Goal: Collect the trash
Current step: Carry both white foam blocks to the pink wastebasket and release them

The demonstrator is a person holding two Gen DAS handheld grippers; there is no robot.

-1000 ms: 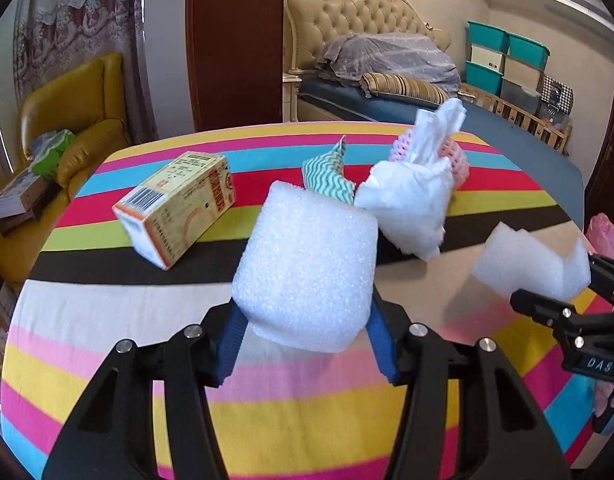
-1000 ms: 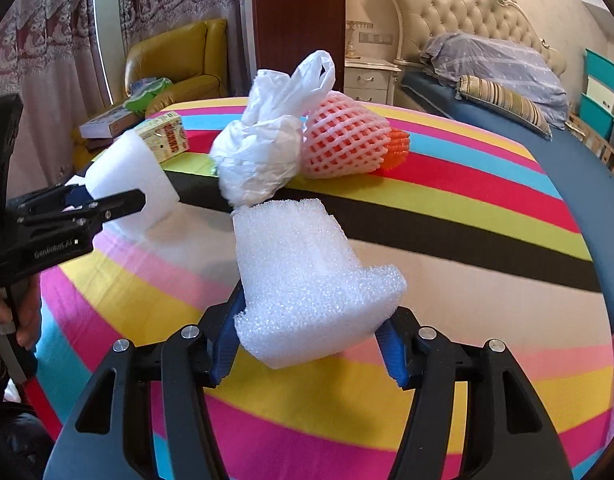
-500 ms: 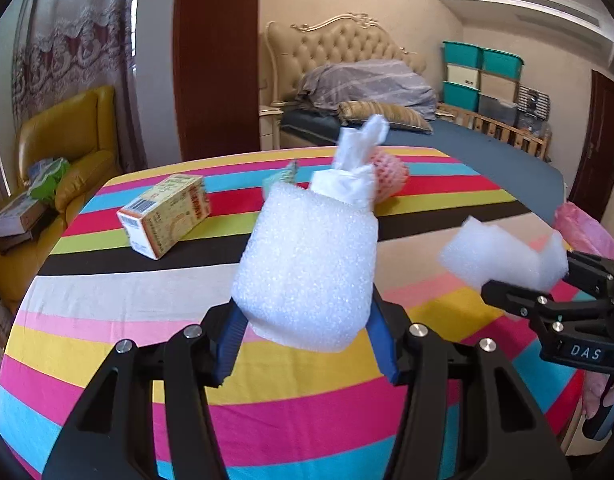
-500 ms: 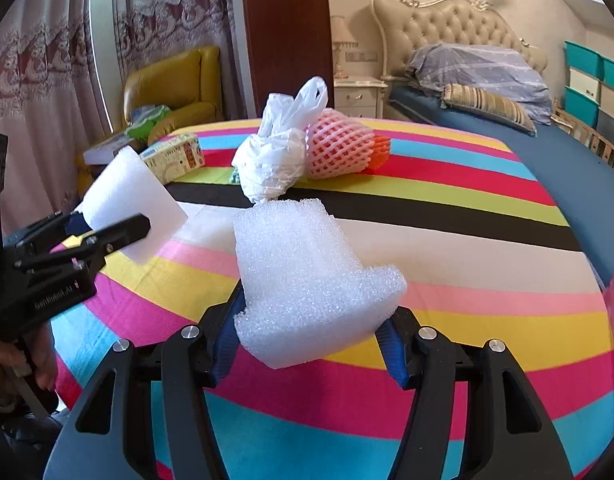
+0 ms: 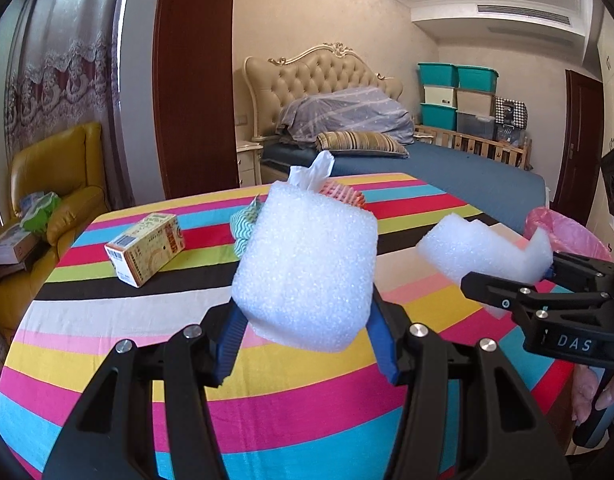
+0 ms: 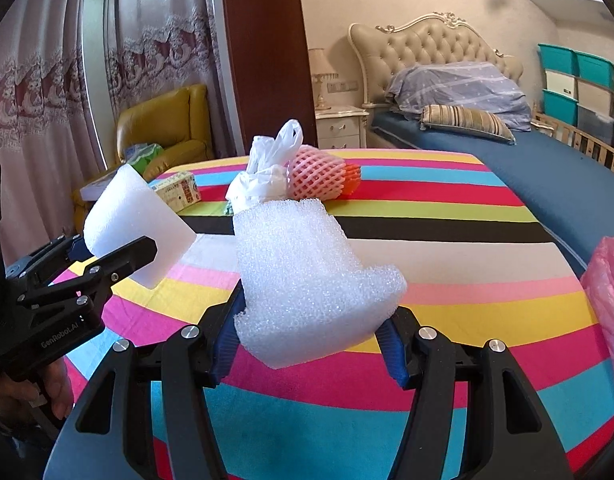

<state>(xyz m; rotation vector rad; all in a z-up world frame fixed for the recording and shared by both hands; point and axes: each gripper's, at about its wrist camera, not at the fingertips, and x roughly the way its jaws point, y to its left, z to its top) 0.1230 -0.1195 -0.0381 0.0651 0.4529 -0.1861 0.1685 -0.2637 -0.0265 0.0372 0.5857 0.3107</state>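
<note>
My left gripper is shut on a white foam block and holds it above the striped table. My right gripper is shut on a second, notched white foam piece, also held above the table. Each gripper shows in the other's view: the right gripper at the right, the left gripper at the left. A cardboard carton, a white plastic bag, a pink foam fruit net and a green patterned wrapper lie on the far half of the table.
A pink bin bag hangs at the table's right edge; it also shows in the left wrist view. A yellow armchair stands left of the table and a bed behind it.
Both grippers have risen and drawn back from the table's middle, each still holding its foam piece. The trash on the table now looks farther away.
</note>
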